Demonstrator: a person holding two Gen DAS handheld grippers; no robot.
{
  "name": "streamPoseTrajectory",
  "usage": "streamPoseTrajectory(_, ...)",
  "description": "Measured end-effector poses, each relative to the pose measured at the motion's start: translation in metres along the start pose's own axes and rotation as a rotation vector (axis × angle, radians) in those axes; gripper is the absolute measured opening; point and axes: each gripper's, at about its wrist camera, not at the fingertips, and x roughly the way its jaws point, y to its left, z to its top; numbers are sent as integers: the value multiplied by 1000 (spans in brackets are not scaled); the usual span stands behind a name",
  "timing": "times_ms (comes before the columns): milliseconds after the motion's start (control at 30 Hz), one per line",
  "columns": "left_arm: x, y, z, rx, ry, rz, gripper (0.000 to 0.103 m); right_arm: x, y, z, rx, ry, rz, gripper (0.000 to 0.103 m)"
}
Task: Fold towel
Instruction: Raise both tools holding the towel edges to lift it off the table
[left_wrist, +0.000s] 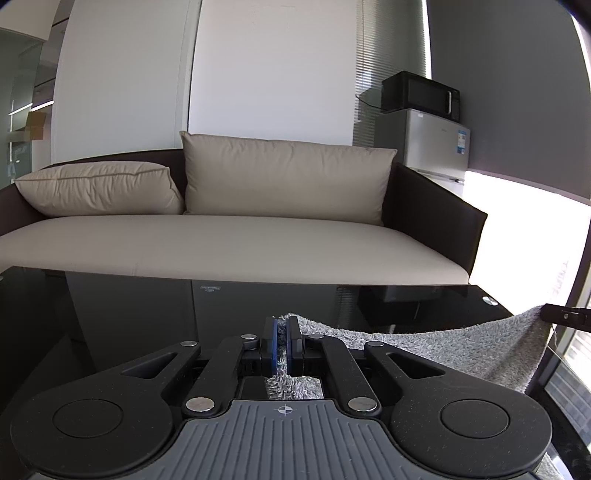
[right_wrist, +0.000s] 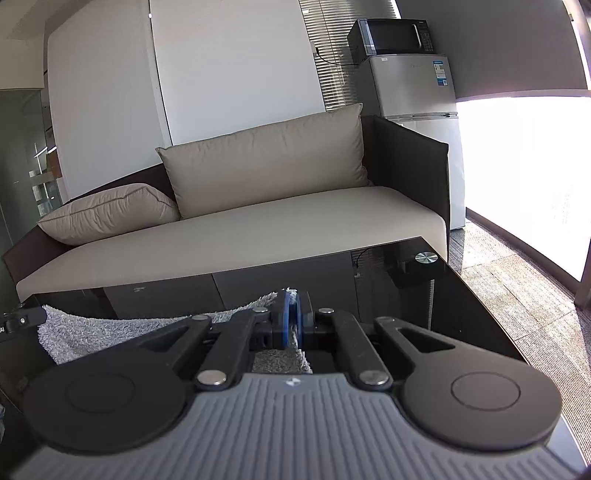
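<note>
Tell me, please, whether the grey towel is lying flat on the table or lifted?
Lifted: the towel hangs sagging between the left claw and right claw.

The towel (left_wrist: 461, 350) is seen to be grey looped terry cloth, rough and matt. The table (right_wrist: 461, 314) is finished in glossy black, mirror-like glass. Matt black plastic, ribbed grey backs and bright metal rivets are shown on the left gripper (left_wrist: 282, 347) and right gripper (right_wrist: 293, 321).
</note>
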Motion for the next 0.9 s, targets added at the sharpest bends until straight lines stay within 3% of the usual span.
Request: streamPoseTrajectory(900,72,14,-5,-5,120,7,4,68,-7,-13,-5,97,-24,3)
